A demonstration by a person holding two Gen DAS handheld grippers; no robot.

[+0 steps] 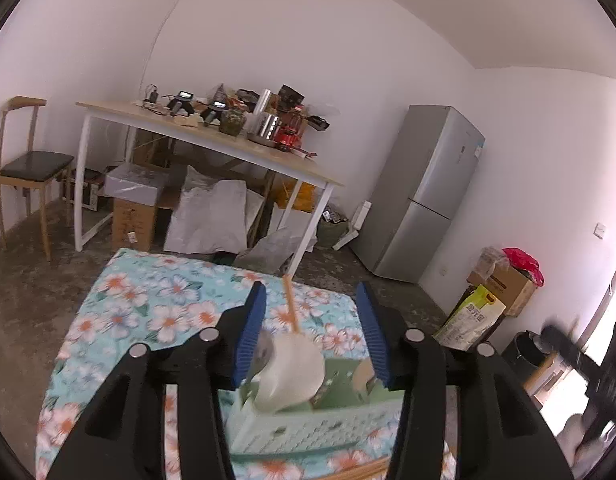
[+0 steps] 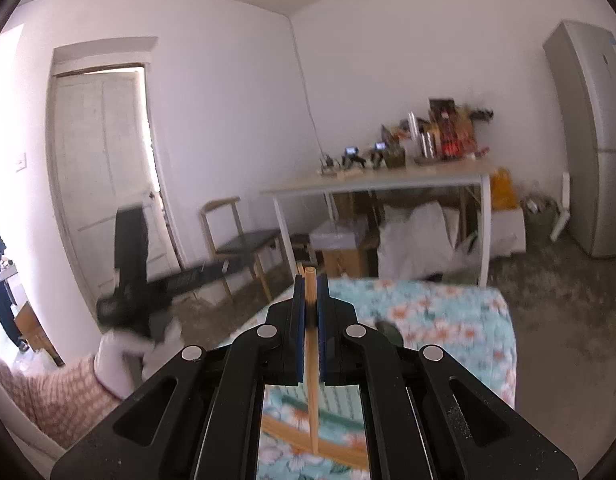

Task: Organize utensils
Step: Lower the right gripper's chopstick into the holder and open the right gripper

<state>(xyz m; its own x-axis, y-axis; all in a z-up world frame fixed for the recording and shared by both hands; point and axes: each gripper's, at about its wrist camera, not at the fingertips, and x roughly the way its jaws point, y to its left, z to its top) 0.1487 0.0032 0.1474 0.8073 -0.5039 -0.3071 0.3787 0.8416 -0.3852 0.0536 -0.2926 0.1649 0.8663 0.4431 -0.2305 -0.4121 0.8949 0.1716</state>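
My left gripper [image 1: 312, 300] is open above a pale green slotted utensil basket [image 1: 308, 428] on the floral tablecloth [image 1: 156, 312]. A white ladle [image 1: 292, 372] and a wooden chopstick [image 1: 291, 304] stand in the basket between the blue fingers, untouched as far as I can tell. My right gripper [image 2: 311, 292] is shut on a wooden chopstick [image 2: 312, 380] held upright between its pads. More chopsticks [image 2: 308, 440] lie on the cloth below it and also show in the left wrist view [image 1: 360, 472].
A wooden desk [image 1: 212, 136] full of clutter stands beyond the table, with boxes and bags under it. A chair [image 1: 24, 168] is at left, a grey fridge [image 1: 424, 196] at right. The other gripper shows blurred at the left wrist view's right edge [image 1: 580, 364].
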